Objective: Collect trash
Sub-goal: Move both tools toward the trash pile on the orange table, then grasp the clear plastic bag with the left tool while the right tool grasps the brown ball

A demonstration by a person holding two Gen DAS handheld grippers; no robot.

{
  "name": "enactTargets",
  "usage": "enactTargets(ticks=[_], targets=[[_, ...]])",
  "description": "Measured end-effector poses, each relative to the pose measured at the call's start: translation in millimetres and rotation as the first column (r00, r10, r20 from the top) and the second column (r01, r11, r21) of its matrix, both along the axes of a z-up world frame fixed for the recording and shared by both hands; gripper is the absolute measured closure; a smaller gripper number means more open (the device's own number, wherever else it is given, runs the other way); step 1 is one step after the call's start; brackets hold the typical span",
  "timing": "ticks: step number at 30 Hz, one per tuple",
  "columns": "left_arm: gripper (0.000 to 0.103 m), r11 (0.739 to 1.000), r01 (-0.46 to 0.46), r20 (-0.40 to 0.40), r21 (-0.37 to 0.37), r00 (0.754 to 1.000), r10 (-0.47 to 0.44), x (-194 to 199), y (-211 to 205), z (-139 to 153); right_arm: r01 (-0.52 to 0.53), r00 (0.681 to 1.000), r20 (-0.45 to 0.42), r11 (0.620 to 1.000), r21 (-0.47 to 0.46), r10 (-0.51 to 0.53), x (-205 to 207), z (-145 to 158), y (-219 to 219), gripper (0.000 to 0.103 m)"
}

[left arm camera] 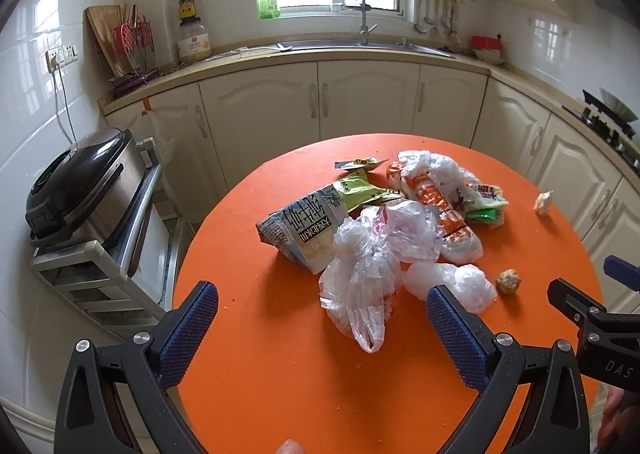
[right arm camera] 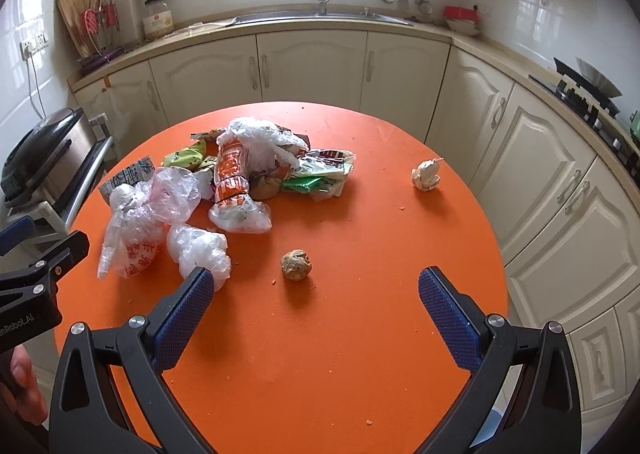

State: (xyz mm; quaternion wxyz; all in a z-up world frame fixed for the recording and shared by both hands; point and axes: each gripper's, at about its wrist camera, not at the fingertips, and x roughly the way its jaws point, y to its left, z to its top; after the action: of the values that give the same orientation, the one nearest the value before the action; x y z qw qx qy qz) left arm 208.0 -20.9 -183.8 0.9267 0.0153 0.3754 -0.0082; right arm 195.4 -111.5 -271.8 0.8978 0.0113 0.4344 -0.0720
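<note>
A heap of trash lies on the round orange table (left arm camera: 280, 374) (right arm camera: 320, 354): clear plastic bags (left arm camera: 360, 282) (right arm camera: 136, 230), a grey printed packet (left arm camera: 304, 230), green wrappers (left arm camera: 356, 186) (right arm camera: 188, 158) and an orange wrapper (left arm camera: 440, 206) (right arm camera: 232, 174). A brown crumpled ball (left arm camera: 508, 281) (right arm camera: 295, 264) and a white paper wad (left arm camera: 543, 203) (right arm camera: 426, 174) lie apart. My left gripper (left arm camera: 322, 314) is open and empty, just short of the bags. My right gripper (right arm camera: 316, 298) is open and empty, near the brown ball.
Cream kitchen cabinets (left arm camera: 360, 102) with a sink (left arm camera: 360, 44) curve behind the table. A cooker (left arm camera: 80, 190) sits on a metal rack at the left. A stove (right arm camera: 580, 94) is at the right. Crumbs dot the table.
</note>
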Motion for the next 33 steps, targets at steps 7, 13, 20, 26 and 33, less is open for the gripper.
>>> enactTargets(ticks=[7, 13, 20, 26, 33], targets=[[0.001, 1.000, 0.012, -0.065, 0.019, 0.998, -0.011, 45, -8, -32, 0.005, 0.997, -0.080, 1.000, 0.017, -0.004, 29, -35, -13, 0.012], [0.002, 1.000, 0.010, -0.120, 0.016, 0.993, -0.008, 70, -8, -56, -0.009, 0.994, -0.112, 0.999, 0.048, 0.014, 44, -54, -17, 0.021], [0.016, 1.000, 0.031, -0.155, 0.000, 0.987, -0.030, 83, -9, -66, -0.038, 0.990, -0.135, 0.996, 0.087, 0.050, 54, -68, -11, 0.047], [0.052, 0.996, 0.074, -0.187, -0.049, 0.979, -0.082, 86, -10, -69, -0.084, 0.989, -0.113, 0.994, 0.076, 0.092, 53, -68, -1, 0.078], [0.055, 0.991, 0.089, -0.178, -0.100, 0.978, -0.106, 62, 9, -56, -0.058, 0.995, -0.076, 0.988, 0.141, 0.069, 33, -58, -12, 0.079]])
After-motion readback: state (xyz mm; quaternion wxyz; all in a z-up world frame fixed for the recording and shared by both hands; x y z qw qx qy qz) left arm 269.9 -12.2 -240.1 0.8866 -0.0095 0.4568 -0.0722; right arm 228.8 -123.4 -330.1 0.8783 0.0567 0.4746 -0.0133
